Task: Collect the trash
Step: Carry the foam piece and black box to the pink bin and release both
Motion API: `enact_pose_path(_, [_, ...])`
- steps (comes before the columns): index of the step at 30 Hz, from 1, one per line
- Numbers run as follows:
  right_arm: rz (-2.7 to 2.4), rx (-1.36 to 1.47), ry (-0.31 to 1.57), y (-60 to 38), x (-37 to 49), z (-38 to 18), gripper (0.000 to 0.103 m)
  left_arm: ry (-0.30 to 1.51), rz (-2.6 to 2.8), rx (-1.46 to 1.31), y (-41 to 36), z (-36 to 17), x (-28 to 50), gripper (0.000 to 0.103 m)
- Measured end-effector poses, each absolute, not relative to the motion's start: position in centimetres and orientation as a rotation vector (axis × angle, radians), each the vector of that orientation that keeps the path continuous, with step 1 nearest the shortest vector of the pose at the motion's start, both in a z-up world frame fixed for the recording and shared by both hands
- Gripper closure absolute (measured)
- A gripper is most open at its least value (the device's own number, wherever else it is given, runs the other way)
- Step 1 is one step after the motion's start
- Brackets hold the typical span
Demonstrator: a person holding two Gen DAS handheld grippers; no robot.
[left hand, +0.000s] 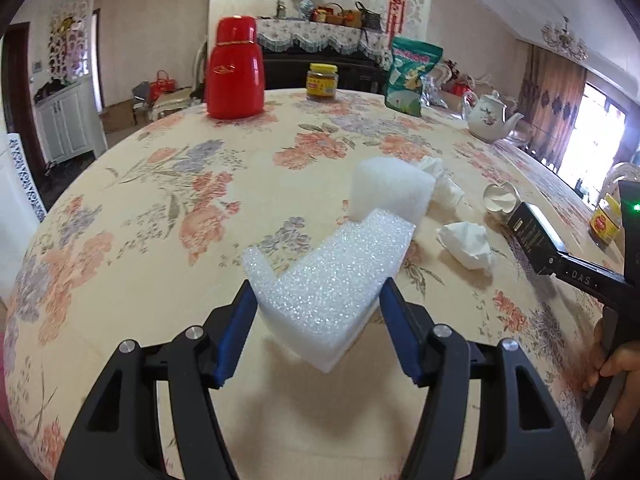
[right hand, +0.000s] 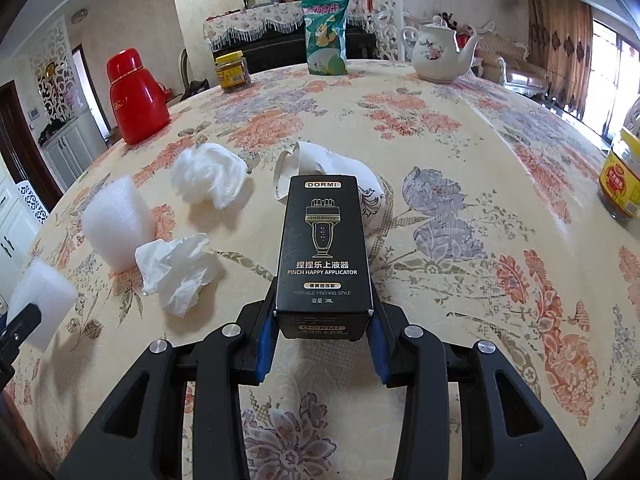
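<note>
Blue-padded fingers of the left gripper (left hand: 318,300) clamp a notched white foam block (left hand: 332,280) from both sides; the block sits squarely between the jaws, tilted, its near corner hanging below the pads and lifted off the floral tablecloth (left hand: 160,216). Beyond the jaws and a little right stands a rounded foam piece (left hand: 390,192) on the cloth, with a crumpled tissue (left hand: 468,244) to its right and another tissue wad (left hand: 438,178) just behind it. Far ahead to the left stands a red thermos (left hand: 235,68), straight ahead a yellow-lidded jar (left hand: 322,82), and ahead-right a green snack bag (left hand: 412,76) and a white teapot (left hand: 490,116).

On the right wrist view, the right gripper (right hand: 324,328) is closed narrowly on the near end of a black DORMI applicator box (right hand: 323,248), which juts straight out from the jaws, printed face up, above the cloth. Just past the box's far end lies a flattened white paper cup (right hand: 320,160). Left of the jaws sit a crumpled tissue (right hand: 180,272), the tissue wad (right hand: 210,174) farther ahead, and the rounded foam piece (right hand: 116,220). At the far left edge the foam block (right hand: 40,308) appears. Well to the right of the jaws stands an oil bottle (right hand: 624,184).
</note>
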State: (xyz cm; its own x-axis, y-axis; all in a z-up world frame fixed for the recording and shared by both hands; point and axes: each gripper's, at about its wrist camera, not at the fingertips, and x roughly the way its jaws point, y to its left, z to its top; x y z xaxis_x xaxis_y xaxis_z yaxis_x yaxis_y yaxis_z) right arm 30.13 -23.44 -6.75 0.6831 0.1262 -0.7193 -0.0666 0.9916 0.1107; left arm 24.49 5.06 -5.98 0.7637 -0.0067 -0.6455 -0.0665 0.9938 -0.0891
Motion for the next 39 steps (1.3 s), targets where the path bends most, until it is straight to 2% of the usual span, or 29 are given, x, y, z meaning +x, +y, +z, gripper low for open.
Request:
enact_pose_path(6, [0.116, 0.037, 0.788, -22.7, 28.8, -6.1, 0.065, 0.687, 0.036, -0.144, 5.1, -5.2, 22.0, 0.042])
enact_pose_path(24, [0.328, 0.023, 0.592, -19.3, 12.8, 0.7, 0.065, 0.528, -0.008, -0.093, 2.6, -1.5, 12.5, 0.04])
enact_pose_path(39, [0.461, -0.036, 0.517, -14.3, 7.7, 2.0, 0.065, 0.442, 0.075, -0.089, 6.5, -0.2, 5.8, 0.04])
